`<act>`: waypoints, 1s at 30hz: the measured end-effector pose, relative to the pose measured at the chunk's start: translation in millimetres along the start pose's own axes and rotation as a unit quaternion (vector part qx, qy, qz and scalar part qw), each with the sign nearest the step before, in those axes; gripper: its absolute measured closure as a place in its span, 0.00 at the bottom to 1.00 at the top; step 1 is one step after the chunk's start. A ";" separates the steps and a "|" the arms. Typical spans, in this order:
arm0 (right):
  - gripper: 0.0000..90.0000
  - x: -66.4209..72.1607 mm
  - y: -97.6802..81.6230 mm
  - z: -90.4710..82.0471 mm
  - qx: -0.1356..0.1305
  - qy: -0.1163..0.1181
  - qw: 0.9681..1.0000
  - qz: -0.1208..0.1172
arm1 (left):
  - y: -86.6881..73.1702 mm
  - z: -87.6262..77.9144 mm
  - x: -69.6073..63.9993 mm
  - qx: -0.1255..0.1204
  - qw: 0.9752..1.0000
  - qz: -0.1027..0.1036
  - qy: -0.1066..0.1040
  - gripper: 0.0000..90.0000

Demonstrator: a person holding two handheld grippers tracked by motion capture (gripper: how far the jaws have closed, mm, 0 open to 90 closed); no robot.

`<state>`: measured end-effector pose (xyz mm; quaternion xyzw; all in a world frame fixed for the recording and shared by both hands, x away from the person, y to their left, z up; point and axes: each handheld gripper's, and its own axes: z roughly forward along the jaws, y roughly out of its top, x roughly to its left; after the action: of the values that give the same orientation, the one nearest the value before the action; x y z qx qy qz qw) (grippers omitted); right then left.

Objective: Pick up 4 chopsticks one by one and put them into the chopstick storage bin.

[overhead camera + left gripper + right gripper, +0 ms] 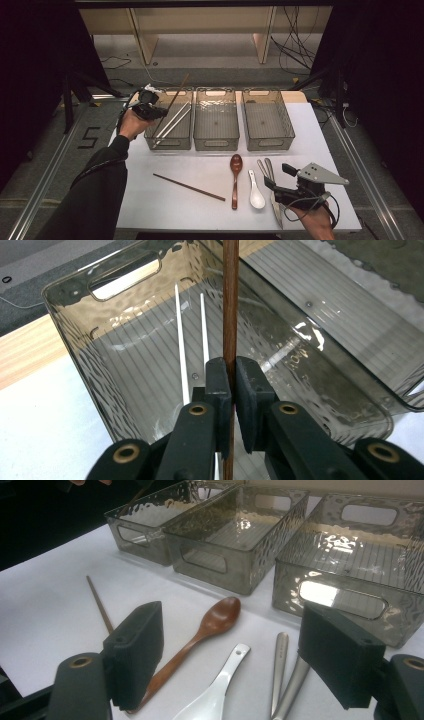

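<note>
My left gripper (159, 111) is shut on a brown chopstick (180, 89) and holds it tilted over the left grey bin (150, 134). In the left gripper view its pads (218, 380) pinch the chopstick (230, 300) above two white chopsticks (181, 340) that lie in the bin (75, 295). My right gripper (278, 178) stands open near the table's front right, over the metal utensils (267, 169). In the right gripper view its jaws (235, 652) stand wide apart with nothing held. A second brown chopstick (189, 187) lies on the white table.
A wooden spoon (235, 180) and a white ceramic spoon (256, 192) lie beside the metal utensils (280, 665). The middle bin (216, 144) and the right bin (268, 144) stand in a row with the left one. Cables lie on the floor behind the table.
</note>
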<state>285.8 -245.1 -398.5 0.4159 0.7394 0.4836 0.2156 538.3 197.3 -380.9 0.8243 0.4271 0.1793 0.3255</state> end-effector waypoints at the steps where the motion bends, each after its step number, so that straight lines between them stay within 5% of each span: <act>1: 0.30 0.0 0.0 0.0 0.000 0.000 1.000 0.000 | -1.0 0.7 -0.1 0.000 1.000 -0.001 0.000 0.93; 30: 0.30 -0.1 0.0 -0.4 0.000 0.000 1.000 -0.001 | -16.6 18.0 1.3 0.027 1.000 -0.013 0.007 0.92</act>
<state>285.6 -245.4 -398.3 0.4155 0.7398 0.4832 0.2157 539.6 198.5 -405.3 0.8263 0.4443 0.1690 0.3022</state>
